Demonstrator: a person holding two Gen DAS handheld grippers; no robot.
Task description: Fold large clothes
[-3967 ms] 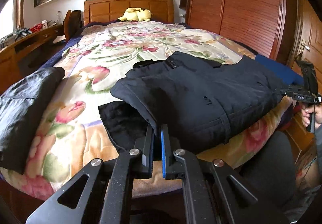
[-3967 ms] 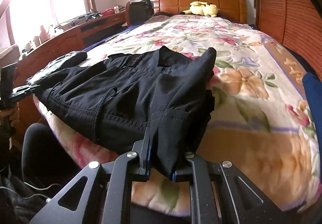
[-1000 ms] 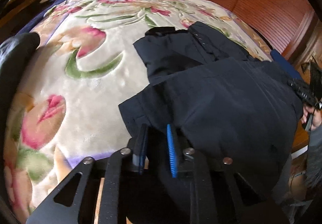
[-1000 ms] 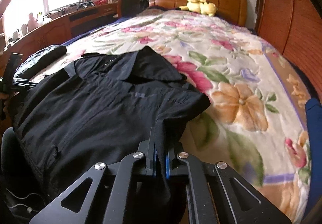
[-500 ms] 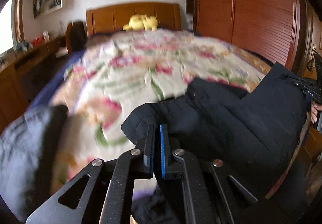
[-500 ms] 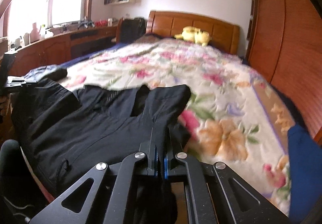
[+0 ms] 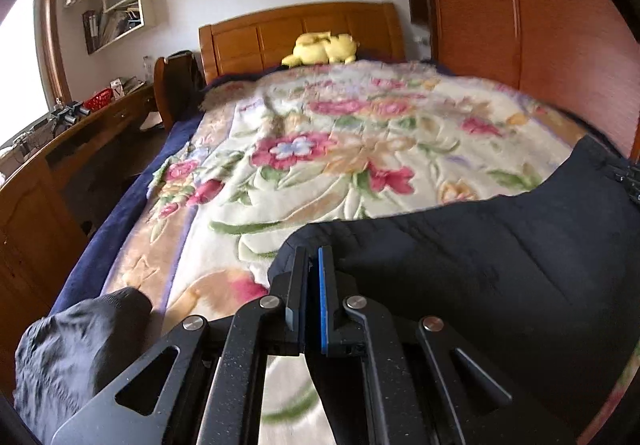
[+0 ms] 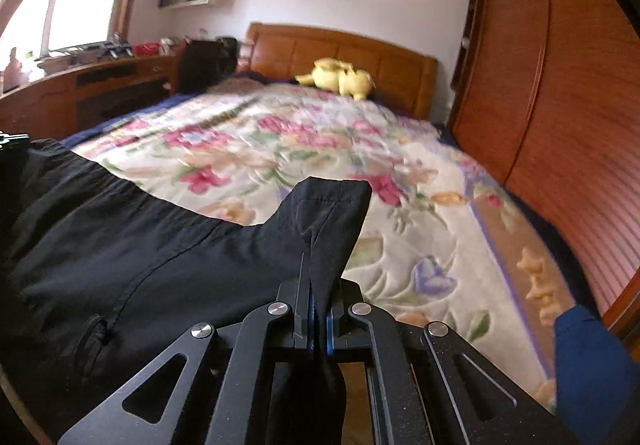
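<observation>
Both claws clamp the black garment [image 8: 168,257]: we pinch one corner in our right gripper [image 8: 318,297], cloth squeezed between its nearly touching fingers, and another edge in our left gripper [image 7: 313,277], whose jaws stand just as narrow. We hold the garment stretched between them, lifted over the foot of the floral blanket [image 7: 360,149]. A second dark garment [image 7: 76,349] lies bunched at the blanket's left edge. A yellow plush toy [image 8: 340,79] sits by the headboard [image 7: 300,31].

The black jacket [image 8: 160,245], earlier spread flat on the floral blanket [image 8: 320,149], now hangs lifted off it by both grippers
</observation>
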